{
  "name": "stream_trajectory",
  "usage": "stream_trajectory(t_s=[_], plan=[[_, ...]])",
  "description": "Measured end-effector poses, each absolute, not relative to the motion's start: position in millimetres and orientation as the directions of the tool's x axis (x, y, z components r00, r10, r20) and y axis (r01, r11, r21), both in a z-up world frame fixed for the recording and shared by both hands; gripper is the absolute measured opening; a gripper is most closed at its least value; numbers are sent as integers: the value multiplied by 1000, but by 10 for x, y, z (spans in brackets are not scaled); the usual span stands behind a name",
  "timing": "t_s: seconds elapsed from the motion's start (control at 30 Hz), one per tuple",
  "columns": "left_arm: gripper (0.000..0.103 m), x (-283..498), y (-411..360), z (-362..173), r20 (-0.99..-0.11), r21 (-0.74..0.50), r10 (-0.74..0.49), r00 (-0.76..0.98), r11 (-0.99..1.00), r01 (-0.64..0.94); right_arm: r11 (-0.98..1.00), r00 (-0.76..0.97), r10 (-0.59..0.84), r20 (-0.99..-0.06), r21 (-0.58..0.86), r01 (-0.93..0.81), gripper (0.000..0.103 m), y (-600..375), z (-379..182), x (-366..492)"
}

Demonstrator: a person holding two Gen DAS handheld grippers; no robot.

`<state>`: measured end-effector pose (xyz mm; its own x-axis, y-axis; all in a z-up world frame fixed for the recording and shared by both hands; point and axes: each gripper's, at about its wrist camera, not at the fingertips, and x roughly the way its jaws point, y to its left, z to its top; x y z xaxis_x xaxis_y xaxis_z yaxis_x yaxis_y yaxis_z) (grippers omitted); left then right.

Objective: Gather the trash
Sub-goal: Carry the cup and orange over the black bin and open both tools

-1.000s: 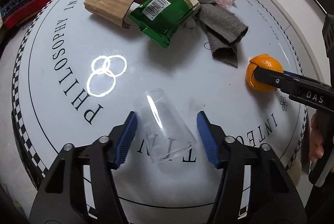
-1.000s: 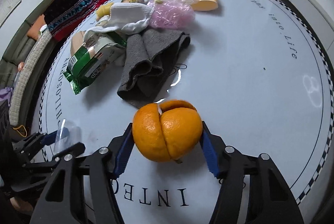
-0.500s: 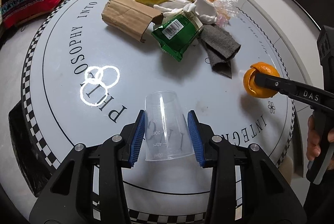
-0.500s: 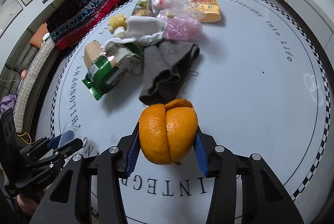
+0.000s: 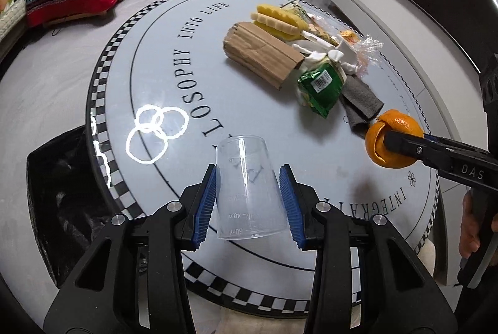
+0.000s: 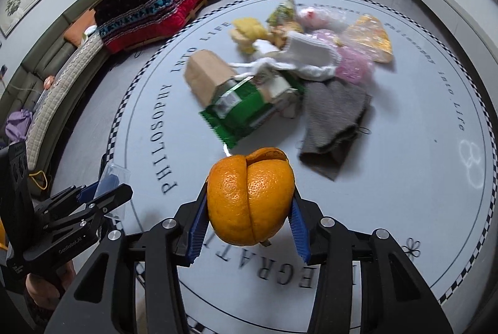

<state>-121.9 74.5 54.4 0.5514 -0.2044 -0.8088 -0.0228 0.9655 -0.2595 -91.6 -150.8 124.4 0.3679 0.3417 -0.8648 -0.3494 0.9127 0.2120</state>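
Note:
My left gripper (image 5: 249,203) is shut on a clear plastic cup (image 5: 246,187) and holds it above the near edge of the round white table (image 5: 124,85). My right gripper (image 6: 249,222) is shut on an orange peel (image 6: 250,198), lifted off the table; it also shows in the left wrist view (image 5: 393,142). The left gripper with the cup shows at the left of the right wrist view (image 6: 102,194). Remaining trash lies in a heap: a brown paper bag (image 5: 261,54), a green wrapper (image 5: 319,86), a grey cloth (image 5: 361,104).
A black bin bag (image 5: 59,203) stands open beside the table's left edge. White gloves (image 6: 308,60), yellow sponges (image 5: 277,20) and plastic wrappers (image 6: 367,38) lie at the heap's far side. A sofa with a red blanket (image 6: 155,10) stands beyond.
The left gripper closed on the cup and lifted it back toward the table's near edge. The right gripper raised the orange peel and pulled back from the heap.

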Motion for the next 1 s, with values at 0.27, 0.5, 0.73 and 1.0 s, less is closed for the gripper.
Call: stream_trajectory(t_s=[0.27, 0.5, 0.73, 1.0], plan=[[41, -1454, 1377, 549, -803, -249, -129, 582, 959, -132, 849, 319, 405, -857, 223, -479, 48, -729, 1286, -1074], [41, -1693, 2006, 484, -807, -246, -47, 589, 933, -263, 776, 253, 441, -861, 224, -590, 48, -20, 1242, -1247], [41, -1968, 2524, 346, -827, -220, 41, 561, 894, -391, 691, 189, 482, -855, 239, -682, 49, 669, 1202, -1432], [41, -2299, 3118, 86, -864, -192, 124, 488, 814, -548, 613, 92, 495, -864, 272, -742, 49, 1326, 1010, -1592]])
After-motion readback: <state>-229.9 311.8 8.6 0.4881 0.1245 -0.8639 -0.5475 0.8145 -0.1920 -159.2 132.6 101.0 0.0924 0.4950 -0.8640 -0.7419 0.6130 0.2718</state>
